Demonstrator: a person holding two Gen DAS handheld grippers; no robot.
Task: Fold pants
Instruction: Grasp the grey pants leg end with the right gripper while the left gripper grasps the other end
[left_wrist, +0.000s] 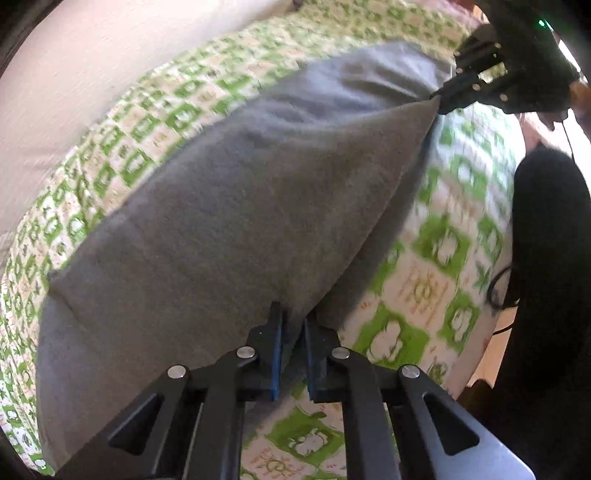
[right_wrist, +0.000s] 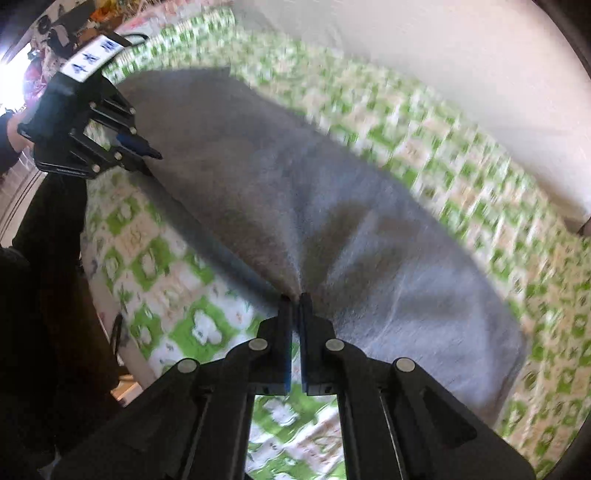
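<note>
- Pants (left_wrist: 229, 206): I see grey, soft, fleece-like cloth, spread in a long shape over the bed cover (left_wrist: 436, 288) and lifted along the edge that both tools hold.
- In front of my left gripper (left_wrist: 293, 325) the cloth rises up from the fingertips and stretches away toward the right gripper (left_wrist: 441, 99), with a taut ridge between the two.
- My left gripper is nearly closed and pinches a fold of the pants between its blue pads (left_wrist: 276, 354).
- From the right wrist view, my right gripper (right_wrist: 295, 297) is closed narrow on a bunched point of the pants (right_wrist: 332, 221); creases fan out from the tips.
- In the same view the left gripper (right_wrist: 155, 155) is far ahead to the left, gripping the other end of the edge.
- The bed cover (right_wrist: 192, 325) under the pants has a white and green square print; it looks like thin cotton.
- Beyond the cloth there is a plain pale wall (left_wrist: 92, 74).
- Both views are blurred, so I cannot tell seams or pockets.
</note>
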